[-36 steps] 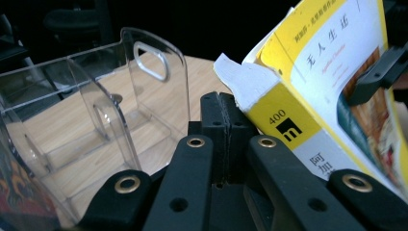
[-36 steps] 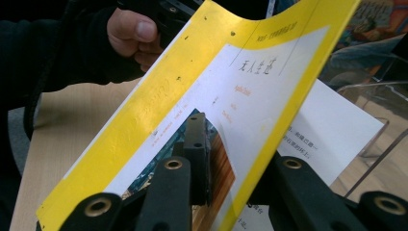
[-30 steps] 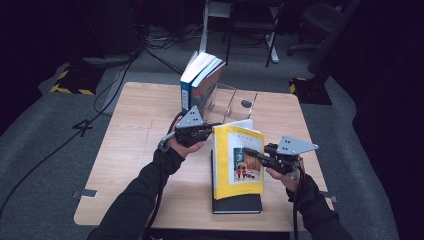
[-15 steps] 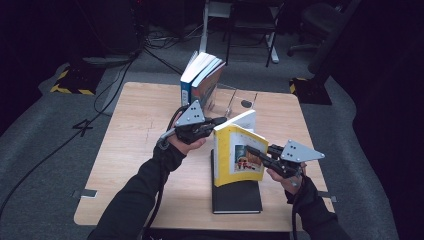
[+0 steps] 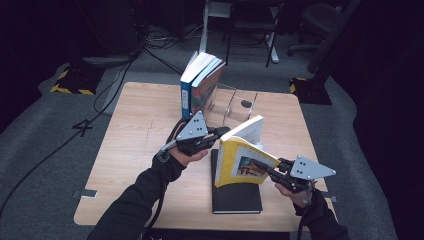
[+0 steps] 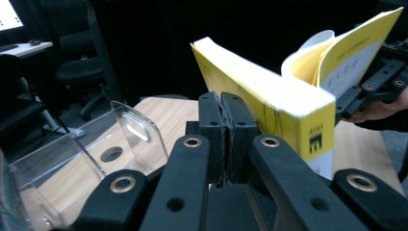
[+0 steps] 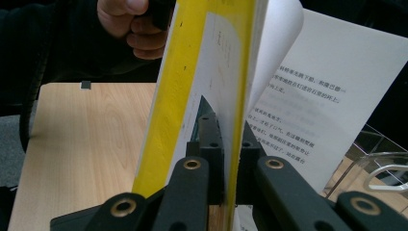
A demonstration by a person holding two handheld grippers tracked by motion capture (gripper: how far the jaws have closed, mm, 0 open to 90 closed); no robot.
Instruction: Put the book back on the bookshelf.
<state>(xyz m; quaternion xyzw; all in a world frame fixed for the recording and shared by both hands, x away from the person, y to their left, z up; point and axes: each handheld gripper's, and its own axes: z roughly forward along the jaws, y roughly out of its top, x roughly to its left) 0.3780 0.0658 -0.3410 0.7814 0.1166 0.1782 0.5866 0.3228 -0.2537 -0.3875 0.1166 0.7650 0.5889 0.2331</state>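
Dark floor and trailing cables surround a pale wooden table (image 5: 145, 150), and at its middle the yellow book (image 5: 240, 162) is now being stood up. Starting at the jaws: the right gripper (image 5: 267, 169) is seen in the right gripper view clamped on the book's front cover (image 7: 231, 91), the cover pinched between the two black jaws while the printed pages (image 7: 312, 96) fan away from it. The left gripper (image 5: 220, 134) is pressed shut with nothing between its jaws in the left gripper view, its tips set against the book's spine end (image 6: 288, 115). Compared with a second ago, the book has been raised off the black book (image 5: 235, 197) beneath it: then it was tilted only partly up with its cover facing the camera, now it is propped much steeper, its cover pulled open and the page block lifted toward the left gripper. That change is judged to mean the lift is well under way and the book is being brought upright, probably for the clear stand (image 5: 235, 105) behind, where other upright books (image 5: 200, 82) already lean. The cover alone is carrying the right-hand grip, so a slip or a bent cover is to be feared.
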